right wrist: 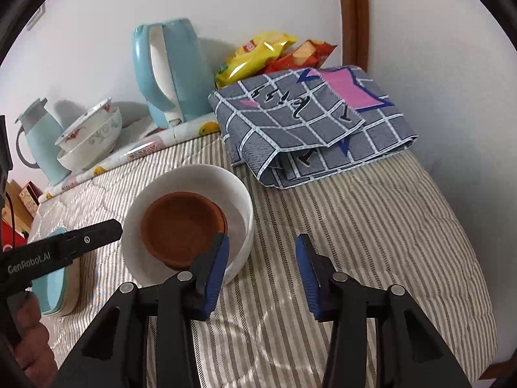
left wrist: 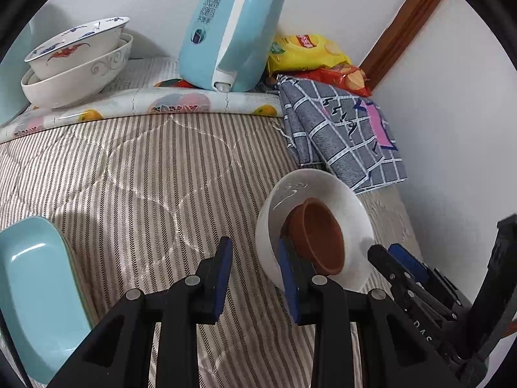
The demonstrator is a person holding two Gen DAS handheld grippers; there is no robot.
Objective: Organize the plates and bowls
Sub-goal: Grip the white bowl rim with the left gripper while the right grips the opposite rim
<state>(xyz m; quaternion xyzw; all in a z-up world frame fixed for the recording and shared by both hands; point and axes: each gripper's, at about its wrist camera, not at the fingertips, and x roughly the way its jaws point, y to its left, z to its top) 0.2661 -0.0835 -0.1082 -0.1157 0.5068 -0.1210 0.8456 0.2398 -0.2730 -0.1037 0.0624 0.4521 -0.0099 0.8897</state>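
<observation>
A white bowl [left wrist: 323, 190] [right wrist: 200, 177] stands on the striped bed cover with a brown bowl [left wrist: 320, 236] [right wrist: 181, 226] nested inside it. My left gripper [left wrist: 255, 252] is open just left of the white bowl, with its right finger at the bowl's rim and striped cloth showing in the gap. My right gripper [right wrist: 261, 249] is open. Its left finger reaches over the near rim into the white bowl, beside the brown one. Its right finger stays outside and clear of the wall. Two patterned bowls [left wrist: 77, 61] [right wrist: 90, 139] are stacked at the back left.
A light-blue plate [left wrist: 35, 291] [right wrist: 55, 284] lies at the near left. At the back stand a blue kettle [left wrist: 226, 29] [right wrist: 168, 71], snack bags [left wrist: 307, 51] [right wrist: 255, 55] and a folded checked cloth [left wrist: 342, 135] [right wrist: 307, 123]. A blue flask [right wrist: 38, 139] is far left, and walls close the right side.
</observation>
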